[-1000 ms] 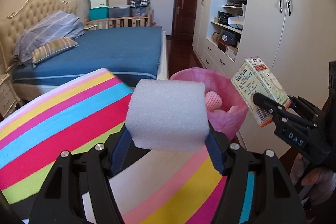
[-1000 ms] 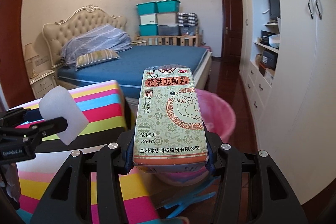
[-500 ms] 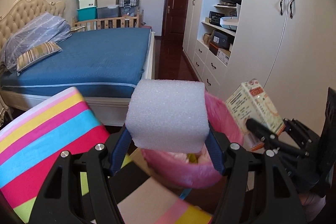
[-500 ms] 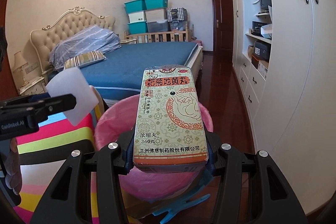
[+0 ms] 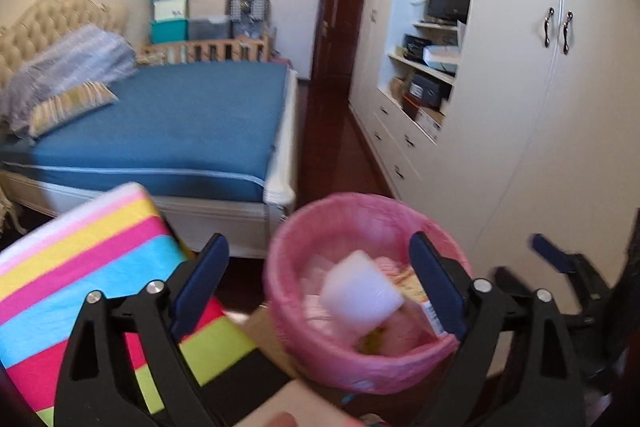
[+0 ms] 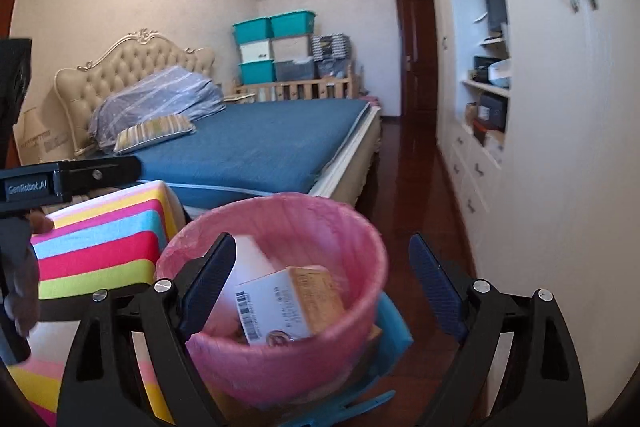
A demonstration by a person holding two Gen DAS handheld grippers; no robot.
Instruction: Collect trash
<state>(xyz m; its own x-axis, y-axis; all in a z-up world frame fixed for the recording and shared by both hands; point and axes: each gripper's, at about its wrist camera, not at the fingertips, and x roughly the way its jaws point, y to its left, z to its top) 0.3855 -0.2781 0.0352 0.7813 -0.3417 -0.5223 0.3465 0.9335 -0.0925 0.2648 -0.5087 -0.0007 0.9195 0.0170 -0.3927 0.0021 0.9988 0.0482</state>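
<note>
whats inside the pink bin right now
Inside the pink bin: a white foam block and a medicine box atop pinkish scraps. Anything under them is covered.

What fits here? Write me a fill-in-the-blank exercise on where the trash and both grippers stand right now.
1. The white foam block is inside the ____ plastic-lined bin.
2. The left gripper is ____, holding nothing.
3. The printed cardboard medicine box lies in the bin beside the ____ block.
4. The right gripper has its jaws ____.

Missing words: pink; open; foam; open
</note>
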